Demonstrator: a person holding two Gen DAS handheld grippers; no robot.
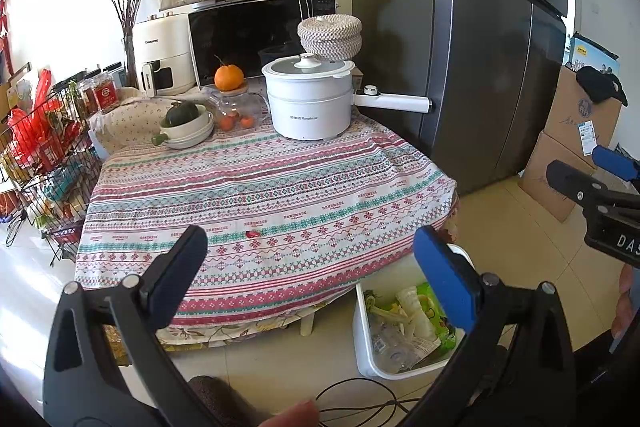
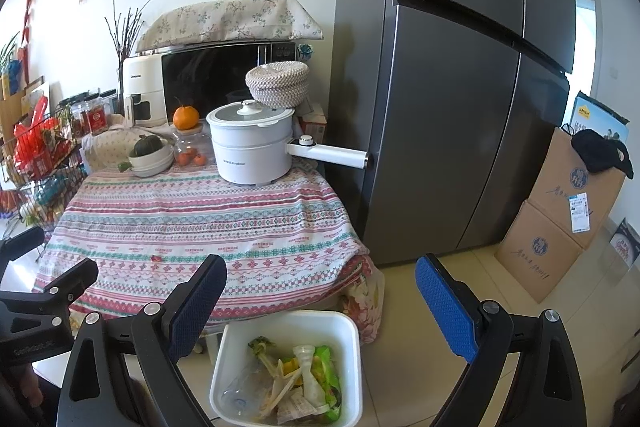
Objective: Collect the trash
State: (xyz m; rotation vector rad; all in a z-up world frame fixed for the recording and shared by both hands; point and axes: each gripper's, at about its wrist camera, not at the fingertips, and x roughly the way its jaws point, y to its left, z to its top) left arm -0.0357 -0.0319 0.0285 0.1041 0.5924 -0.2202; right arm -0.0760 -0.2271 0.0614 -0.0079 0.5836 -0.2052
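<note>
A white bin (image 2: pixel 350 355) stands on the floor at the table's front right corner, holding a green wrapper (image 2: pixel 330 367), vegetable scraps and a clear plastic bottle (image 2: pixel 240 395). The same bin (image 1: pixel 366 347) shows in the left wrist view. A small red scrap (image 1: pixel 252 233) lies on the patterned tablecloth (image 1: pixel 260 187) near its front edge; in the right wrist view the red scrap (image 2: pixel 156 259) sits left of centre. My left gripper (image 1: pixel 310 251) hangs open above the table's front edge. My right gripper (image 2: pixel 320 279) is open above the bin. Both hold nothing.
A white electric pot (image 1: pixel 308 99), a bowl with a green squash (image 1: pixel 186 125), a jar topped by an orange (image 1: pixel 229 83) and a microwave (image 1: pixel 256 35) crowd the table's back. A grey fridge (image 2: pixel 460 87) stands right, cardboard boxes (image 2: pixel 560 215) beyond. A wire rack (image 1: pixel 44 155) is left.
</note>
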